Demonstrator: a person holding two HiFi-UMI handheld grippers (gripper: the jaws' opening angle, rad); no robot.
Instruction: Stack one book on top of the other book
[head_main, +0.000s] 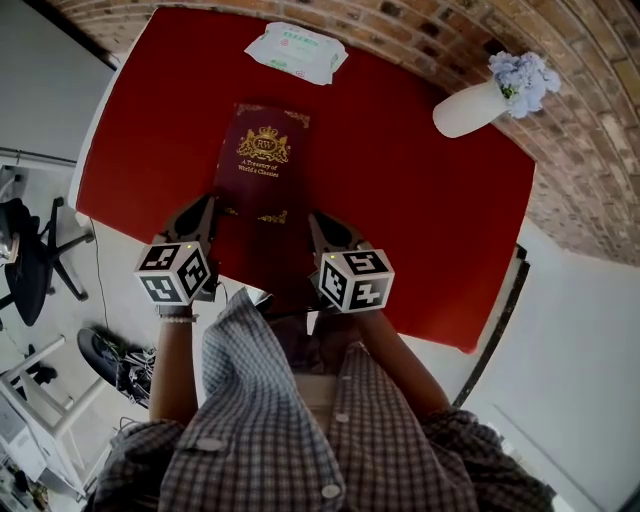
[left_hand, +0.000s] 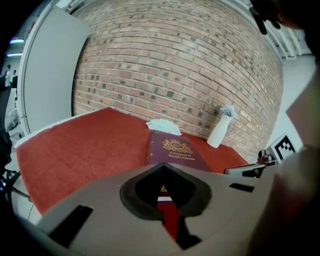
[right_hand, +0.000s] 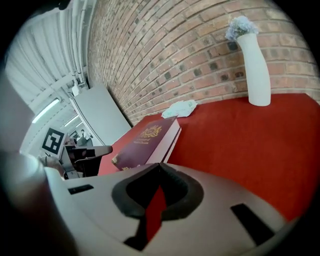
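left gripper (head_main: 208, 206): fingers closed, nothing gripped | right gripper (head_main: 316, 222): fingers closed, empty | book (head_main: 262, 178): flanked by both, on bench (head_main: 420, 220)

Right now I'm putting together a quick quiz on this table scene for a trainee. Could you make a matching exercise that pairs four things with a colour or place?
Things:
1. hardback book
2. tissue pack
3. vase
4. table surface

Descriptions:
A. white, holding pale blue flowers
B. plain red
C. maroon with a gold crest
D. white with green print, beyond the book's far end

Pairs: 1-C, 2-D, 3-A, 4-B
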